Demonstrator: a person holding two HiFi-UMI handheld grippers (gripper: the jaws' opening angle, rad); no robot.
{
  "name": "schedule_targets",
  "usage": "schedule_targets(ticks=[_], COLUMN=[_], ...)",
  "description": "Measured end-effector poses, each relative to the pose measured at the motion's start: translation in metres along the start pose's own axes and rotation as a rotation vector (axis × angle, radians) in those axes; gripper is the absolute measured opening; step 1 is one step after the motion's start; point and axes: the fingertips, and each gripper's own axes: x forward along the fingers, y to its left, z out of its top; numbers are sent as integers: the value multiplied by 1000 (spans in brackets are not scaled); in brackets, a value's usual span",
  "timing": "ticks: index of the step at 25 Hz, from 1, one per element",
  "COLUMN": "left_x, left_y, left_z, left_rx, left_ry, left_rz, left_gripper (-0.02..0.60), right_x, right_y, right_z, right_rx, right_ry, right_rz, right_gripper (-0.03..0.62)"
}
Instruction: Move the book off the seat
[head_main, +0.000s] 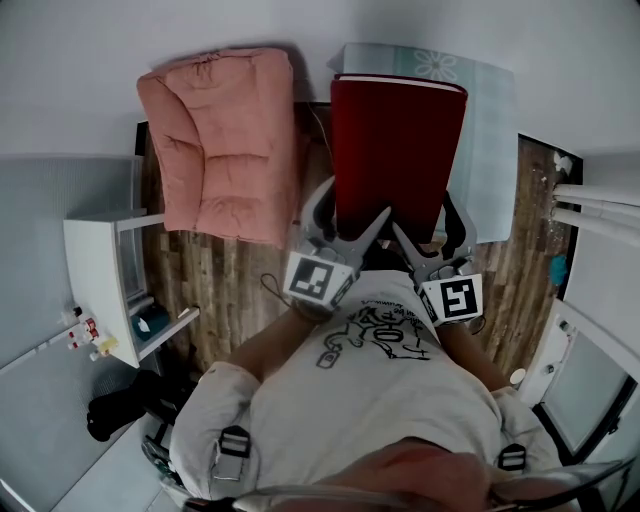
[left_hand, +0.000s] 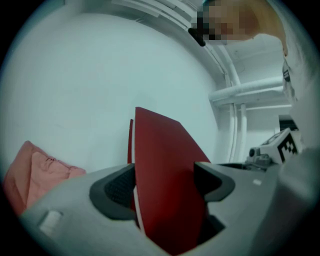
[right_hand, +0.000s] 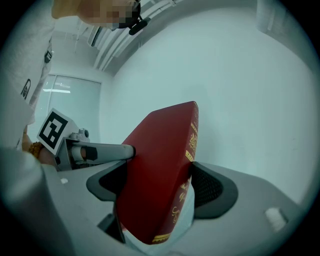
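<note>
Two grippers, one book, no contact with any seat.

Item 1: red hardback book (head_main: 398, 150). Held upright in the air in front of the person. In the head view it overlaps the near side of the pale blue padded seat (head_main: 490, 130), with the pink cushioned seat (head_main: 225, 140) just to the left. No part of the book rests on either. Gold lettering runs down the spine, which shows in the right gripper view.

Item 2: left gripper (head_main: 350, 215). Its jaws stand wide and are clamped on the book's lower left corner, one pad against each cover.

Item 3: right gripper (head_main: 430, 225). Its jaws stand likewise, clamped on the lower right corner at the spine side, a pad on each face.

Item 4: surroundings. Wooden floor (head_main: 230, 280) between the seats and the person, and a white shelf unit (head_main: 95, 270) at the left. Both gripper views show only pale wall behind the book.

Step in hand, as judged: the lift looks done and the carry is under way.

Next move, as judged: take the book sideways or back until it is clear of both cushions, then lower it onto a free surface, the floor or the shelf being the candidates in view. Both grips should travel together so the book does not twist, and neither should let go before its lower edge is supported.
</note>
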Motion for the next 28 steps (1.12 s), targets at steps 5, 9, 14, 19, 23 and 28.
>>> schedule_targets(ticks=[5,9,14,19,23,28], left_x=[7,15,30,46,58,67], left_y=[13,27,47,69,84,96], left_z=[-9,-20,-39,-59,-78,-105], left_rx=[-18,-28,-53,-70,-87,-123], left_ry=[20,42,70,98,118,161], left_rz=[-10,-21,-38,-39,-38,-35], left_gripper=[357,356,356,356,356,356], right_x=[13,29,50,74,91,104], right_y=[-1,-5,-12,-19,-26,-32], right_z=[-10,-22,-39,-60,-78,-102], right_rx=[17,36,53,74,84,121], right_ry=[22,40,68,100,119,168], right_rz=[-14,-27,-40,-44,-45,-47], right_gripper=[399,399,397,399,399,399])
